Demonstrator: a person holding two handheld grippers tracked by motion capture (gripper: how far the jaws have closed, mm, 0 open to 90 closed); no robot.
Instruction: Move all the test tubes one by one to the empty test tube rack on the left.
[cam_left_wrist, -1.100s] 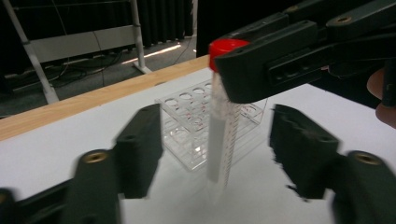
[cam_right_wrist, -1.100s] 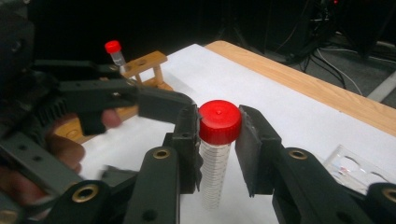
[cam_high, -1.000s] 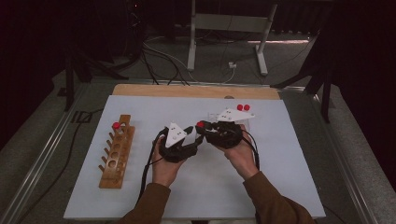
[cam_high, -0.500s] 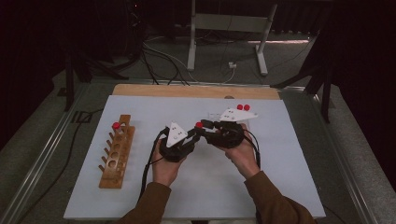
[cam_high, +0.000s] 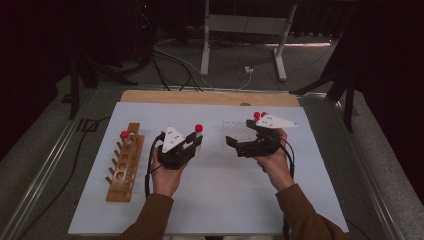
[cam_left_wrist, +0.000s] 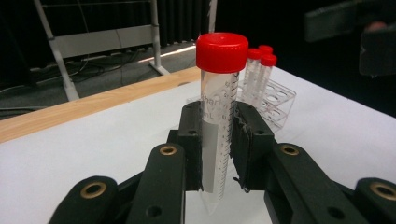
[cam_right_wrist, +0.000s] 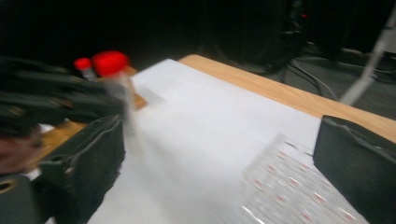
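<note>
A red-capped tube (cam_left_wrist: 218, 116) is held upright between the fingers (cam_left_wrist: 192, 140) of the left gripper (cam_high: 192, 145), cap up and tip down, its long axis vertical above the worktop (cam_high: 215, 200). The right gripper (cam_high: 239, 145), its fingers having just been opened wide with nothing between them, is seen just to the right. The wooden rack (cam_high: 124, 162) lies to the tube's left, nearer the left hand, and the clear rack (cam_high: 237, 131) beyond the right gripper.

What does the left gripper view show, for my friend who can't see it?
The left gripper is shut on a clear tube with a red cap, holding it upright over the white table. Behind it, a clear rack holds more red-capped tubes.
</note>
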